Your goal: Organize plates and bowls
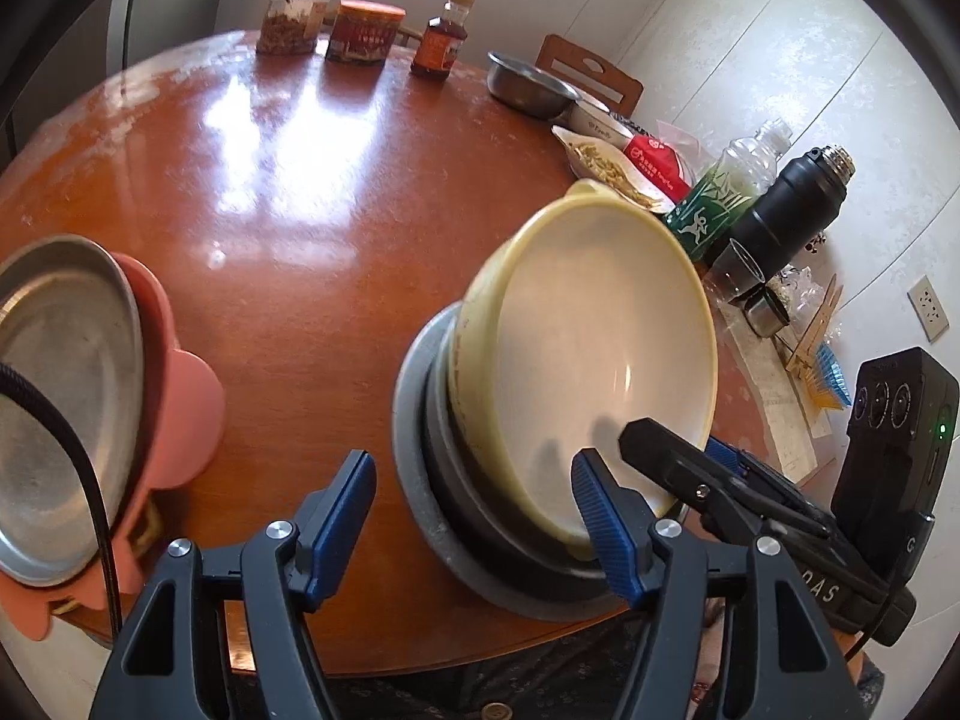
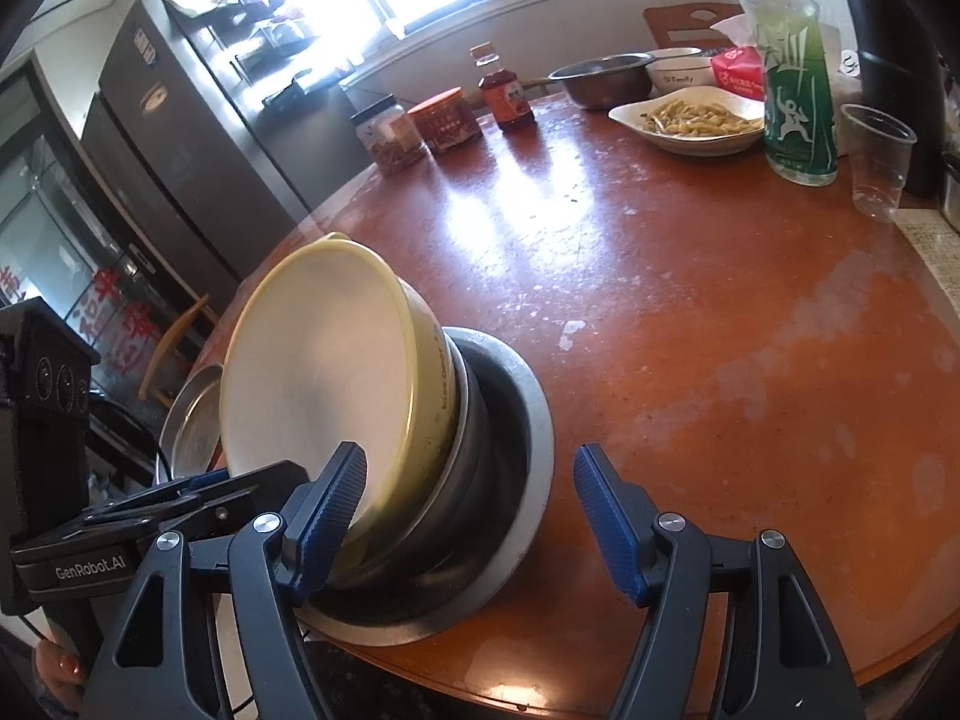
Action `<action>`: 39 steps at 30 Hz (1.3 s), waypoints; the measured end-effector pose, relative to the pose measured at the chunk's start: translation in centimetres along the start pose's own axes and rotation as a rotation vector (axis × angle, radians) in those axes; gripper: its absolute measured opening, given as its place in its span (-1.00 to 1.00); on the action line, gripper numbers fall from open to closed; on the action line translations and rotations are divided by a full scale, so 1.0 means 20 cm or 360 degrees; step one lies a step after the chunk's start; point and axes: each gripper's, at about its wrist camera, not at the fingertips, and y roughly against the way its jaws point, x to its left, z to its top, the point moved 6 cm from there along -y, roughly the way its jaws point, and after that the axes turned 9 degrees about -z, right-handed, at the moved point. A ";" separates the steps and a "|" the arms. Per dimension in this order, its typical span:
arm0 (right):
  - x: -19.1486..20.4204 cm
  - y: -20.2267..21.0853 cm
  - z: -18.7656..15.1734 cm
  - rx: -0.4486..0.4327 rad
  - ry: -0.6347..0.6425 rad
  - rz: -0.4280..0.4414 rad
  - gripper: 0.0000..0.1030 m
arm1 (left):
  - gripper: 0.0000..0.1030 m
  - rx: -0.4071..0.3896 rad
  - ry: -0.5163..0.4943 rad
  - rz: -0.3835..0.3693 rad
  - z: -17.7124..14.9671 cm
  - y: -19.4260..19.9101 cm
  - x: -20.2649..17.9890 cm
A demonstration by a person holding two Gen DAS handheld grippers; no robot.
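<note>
A yellow bowl (image 1: 588, 330) (image 2: 312, 360) leans tilted inside a dark metal bowl (image 1: 468, 498) (image 2: 480, 450), which sits on a grey metal plate (image 1: 414, 480) (image 2: 534, 480) at the near edge of the round brown table (image 1: 300, 210). My left gripper (image 1: 474, 528) is open, its jaws astride the stack's near rim and pressing on nothing. My right gripper (image 2: 468, 516) is open too; its left finger (image 2: 330, 510) overlaps the yellow bowl's rim without a grip. To the left, a round metal plate (image 1: 60, 390) (image 2: 192, 420) lies on a pink dish (image 1: 192, 414).
At the back stand two jars (image 1: 360, 30) and a sauce bottle (image 1: 441, 39). On the right are a steel bowl (image 2: 600, 78), a white plate of food (image 2: 690, 117), a green bottle (image 2: 792, 96), a plastic cup (image 2: 879, 162) and a black flask (image 1: 786, 210). A fridge (image 2: 168, 138) stands beyond the table.
</note>
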 end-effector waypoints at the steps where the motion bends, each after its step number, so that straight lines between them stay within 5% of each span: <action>1: 0.00 -0.01 0.00 -0.0004 0.0001 0.0008 0.34 | 0.31 0.0029 0.0053 -0.0039 -0.01 -0.02 0.01; 3: 0.01 -0.02 0.00 -0.0007 0.0003 0.0014 0.18 | 0.30 0.0061 0.0101 -0.0071 -0.01 -0.06 0.03; 12: 0.00 -0.03 0.00 -0.0033 0.0022 -0.0028 0.03 | 0.10 0.0047 0.0046 -0.0037 0.00 -0.08 -0.02; 24: 0.03 0.00 0.06 -0.0079 -0.0004 -0.0004 0.01 | 0.10 0.0009 0.0025 -0.0021 0.06 -0.03 -0.02; 39: 0.27 0.08 0.22 -0.0159 0.0108 0.0072 0.01 | 0.10 -0.0147 0.0015 0.0034 0.19 0.26 0.01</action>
